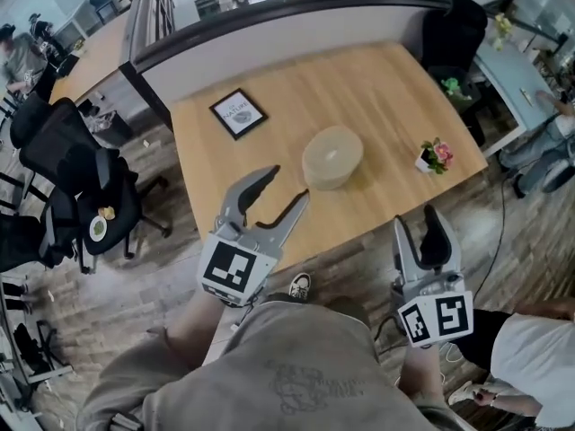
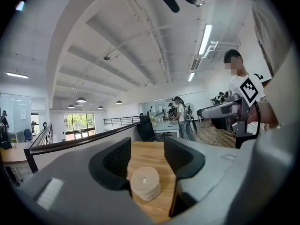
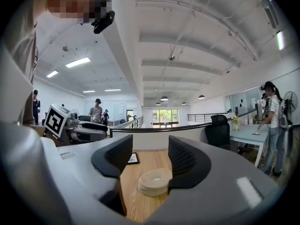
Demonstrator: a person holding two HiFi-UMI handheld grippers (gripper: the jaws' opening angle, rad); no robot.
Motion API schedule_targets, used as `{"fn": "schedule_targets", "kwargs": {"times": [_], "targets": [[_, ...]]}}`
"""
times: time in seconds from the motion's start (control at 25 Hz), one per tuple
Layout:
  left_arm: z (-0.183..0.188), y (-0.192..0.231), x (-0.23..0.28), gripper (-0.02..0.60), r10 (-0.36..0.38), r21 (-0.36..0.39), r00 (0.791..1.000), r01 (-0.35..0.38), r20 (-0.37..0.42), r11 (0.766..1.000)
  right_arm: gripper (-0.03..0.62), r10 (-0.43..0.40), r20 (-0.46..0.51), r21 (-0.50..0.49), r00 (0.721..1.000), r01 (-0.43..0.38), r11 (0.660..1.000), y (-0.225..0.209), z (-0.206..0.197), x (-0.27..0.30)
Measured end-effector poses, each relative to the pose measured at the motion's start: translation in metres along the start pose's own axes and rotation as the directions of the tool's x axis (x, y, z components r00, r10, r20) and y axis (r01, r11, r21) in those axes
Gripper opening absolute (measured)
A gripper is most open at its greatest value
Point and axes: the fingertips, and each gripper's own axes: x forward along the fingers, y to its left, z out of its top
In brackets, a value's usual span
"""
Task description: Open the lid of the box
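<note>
A round beige box with its lid on (image 1: 332, 156) sits near the middle of the wooden table (image 1: 377, 97). My left gripper (image 1: 286, 187) hovers over the table's near edge, short of the box, open and empty. My right gripper (image 1: 417, 223) is off the table's near right edge, above the floor, also open and empty. In the left gripper view the box (image 2: 145, 183) shows ahead between the spread jaws of the left gripper (image 2: 146, 156), apart from them. The right gripper view shows the box (image 3: 154, 181) ahead, partly hidden behind one jaw of the right gripper (image 3: 150, 156).
A framed picture (image 1: 238, 113) lies at the table's far left and a small flower pot (image 1: 435, 155) stands at its right edge. A low partition (image 1: 296, 25) backs the table. A black office chair (image 1: 81, 187) stands left; another person (image 1: 530, 348) is at lower right.
</note>
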Motion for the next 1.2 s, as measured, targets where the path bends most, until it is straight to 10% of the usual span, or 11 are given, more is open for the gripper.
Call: {"fn": "schedule_targets", "kwargs": {"times": [0.6,1.2], "targets": [[-0.017,0.029,0.061,0.222,0.168,-0.028,0.984,-0.17,-0.064,0.985,0.224,0.211,-0.013,-0.009,0.977,-0.211,0.977,-0.052,-0.007,0.092],[-0.026,0.027,0.102,0.224,0.386,-0.011,0.911,-0.391,-0.145,0.92,0.224,0.504,-0.085,-0.049,0.859,-0.509,0.859,-0.101,-0.013,0.167]]}}
